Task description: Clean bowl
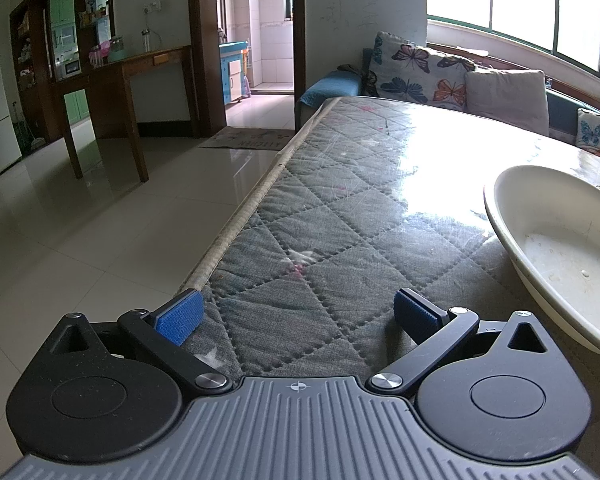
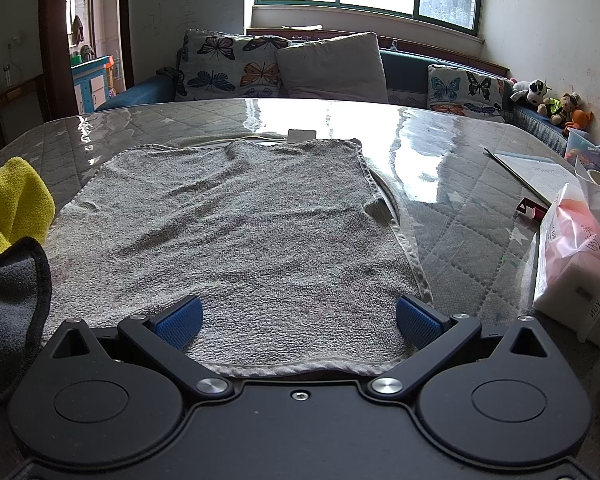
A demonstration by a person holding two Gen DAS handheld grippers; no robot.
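A wide cream bowl (image 1: 560, 248) with dried food specks inside sits on the table at the right of the left wrist view. My left gripper (image 1: 298, 316) is open over the quilted table cover, to the left of the bowl and apart from it. In the right wrist view a grey towel (image 2: 236, 232) lies spread flat on the table. My right gripper (image 2: 298, 320) is open just above the towel's near edge, with nothing between its blue pads (image 2: 178, 322). A yellow cloth (image 2: 12, 204) and a dark grey cloth (image 2: 8, 304) lie at the left.
The table's left edge (image 1: 236, 216) drops to a tiled floor. A white and pink packet (image 2: 576, 256), papers (image 2: 536, 172) and a small red item (image 2: 532, 210) crowd the table's right side. A cushioned bench (image 2: 328, 68) runs behind the table under the window.
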